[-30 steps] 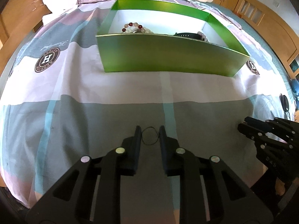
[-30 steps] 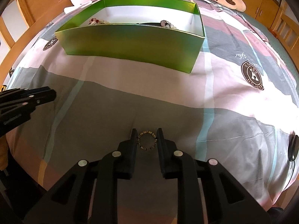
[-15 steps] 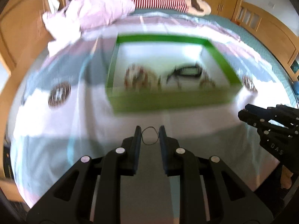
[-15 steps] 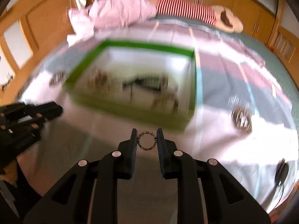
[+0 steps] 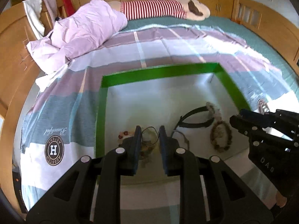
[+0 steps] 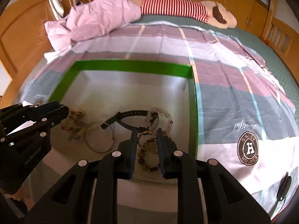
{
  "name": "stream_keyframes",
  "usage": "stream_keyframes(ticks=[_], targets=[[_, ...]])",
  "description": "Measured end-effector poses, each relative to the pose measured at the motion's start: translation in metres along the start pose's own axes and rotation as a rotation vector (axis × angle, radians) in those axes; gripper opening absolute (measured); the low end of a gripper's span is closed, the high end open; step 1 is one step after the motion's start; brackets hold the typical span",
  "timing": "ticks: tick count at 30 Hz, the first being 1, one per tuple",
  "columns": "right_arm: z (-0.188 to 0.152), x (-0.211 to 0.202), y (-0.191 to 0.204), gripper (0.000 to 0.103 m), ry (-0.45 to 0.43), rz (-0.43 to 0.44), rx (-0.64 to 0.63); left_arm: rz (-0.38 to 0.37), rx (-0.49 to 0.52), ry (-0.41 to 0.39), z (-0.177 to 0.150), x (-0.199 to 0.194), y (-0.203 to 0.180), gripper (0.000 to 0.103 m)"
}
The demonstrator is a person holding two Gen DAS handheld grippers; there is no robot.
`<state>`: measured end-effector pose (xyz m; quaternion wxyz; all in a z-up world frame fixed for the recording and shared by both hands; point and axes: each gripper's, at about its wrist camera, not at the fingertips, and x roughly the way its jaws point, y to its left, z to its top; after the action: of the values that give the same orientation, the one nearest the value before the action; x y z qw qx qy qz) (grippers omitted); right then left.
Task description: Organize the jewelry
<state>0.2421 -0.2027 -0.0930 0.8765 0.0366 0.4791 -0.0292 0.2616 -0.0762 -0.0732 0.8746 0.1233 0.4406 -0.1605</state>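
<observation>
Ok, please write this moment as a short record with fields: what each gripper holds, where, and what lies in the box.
left gripper: jaws shut on thin wire ring, above box
right gripper: jaws shut on gold-studded ring, above box
box: green box, open, on bedsheet
inside box: black strap, bead bracelets, thin bangle

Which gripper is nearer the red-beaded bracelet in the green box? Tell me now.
Left. The left gripper hangs right beside the red-beaded bracelet, near the left wall of the green box. The right gripper is over the box's opposite side.
</observation>
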Motion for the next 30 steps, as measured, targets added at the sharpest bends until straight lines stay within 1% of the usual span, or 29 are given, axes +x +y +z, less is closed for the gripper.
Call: stream_keyframes(ticks=[4,5,6,7,8,9,10,11,12,13,14,15,17,20,23,26,29,30], targets=[[-0.005,0.019,0.004,0.021,0.037,-0.028,-0.015,-0.023,-0.011,0.023,-0.007,0.020,0.002,0.020],[-0.005,0.021,0.004,0.025,0.039,-0.033,-0.012,-0.024,-0.014,0.027,-0.009,0.024,0.003,0.021],[-0.006,0.021,0.003,0.032,0.038,-0.035,-0.008,-0.023,-0.016,0.032,-0.011,0.027,0.004,0.025],[-0.005,0.022,0.003,0.037,0.036,-0.036,-0.003,-0.021,-0.019,0.033,-0.012,0.028,0.004,0.033],[-0.005,0.019,0.003,0.046,0.024,-0.038,0.004,-0.015,-0.027,0.032,-0.013,0.028,0.006,0.038],[-0.004,0.015,0.002,0.052,0.010,-0.042,0.009,-0.010,-0.035,0.028,-0.013,0.028,0.008,0.047],[-0.004,0.012,0.001,0.053,-0.002,-0.045,0.011,-0.006,-0.046,0.019,-0.013,0.025,0.009,0.049],[-0.003,0.006,0.002,0.059,-0.021,-0.052,0.011,-0.010,-0.052,0.009,-0.014,0.020,0.010,0.051],[-0.002,0.000,0.003,0.067,-0.041,-0.061,0.009,-0.014,-0.053,0.002,-0.014,0.017,0.011,0.057],[-0.001,-0.003,0.003,0.070,-0.052,-0.067,0.008,-0.012,-0.054,-0.009,-0.014,0.012,0.010,0.067],[-0.001,-0.010,0.003,0.073,-0.076,-0.079,0.006,-0.005,-0.053,-0.018,-0.013,0.009,0.009,0.070],[0.000,-0.014,0.003,0.075,-0.092,-0.092,0.004,0.000,-0.051,-0.029,-0.013,0.005,0.008,0.073],[0.000,-0.021,0.002,0.079,-0.111,-0.120,0.003,0.020,-0.054,-0.047,-0.012,-0.003,0.006,0.074],[0.001,-0.028,-0.004,0.085,-0.120,-0.129,0.020,0.030,-0.064,-0.059,-0.011,-0.010,0.007,0.080],[0.003,-0.029,-0.009,0.086,-0.114,-0.125,0.044,0.024,-0.076,-0.057,-0.010,-0.013,0.008,0.084],[0.002,-0.028,-0.012,0.086,-0.106,-0.130,0.065,0.005,-0.085,-0.048,-0.011,-0.013,0.008,0.084],[0.000,-0.027,-0.013,0.086,-0.097,-0.141,0.074,0.004,-0.083,-0.046,-0.012,-0.013,0.007,0.086],[0.000,-0.027,-0.013,0.086,-0.095,-0.142,0.074,0.001,-0.082,-0.047,-0.011,-0.014,0.006,0.088]])
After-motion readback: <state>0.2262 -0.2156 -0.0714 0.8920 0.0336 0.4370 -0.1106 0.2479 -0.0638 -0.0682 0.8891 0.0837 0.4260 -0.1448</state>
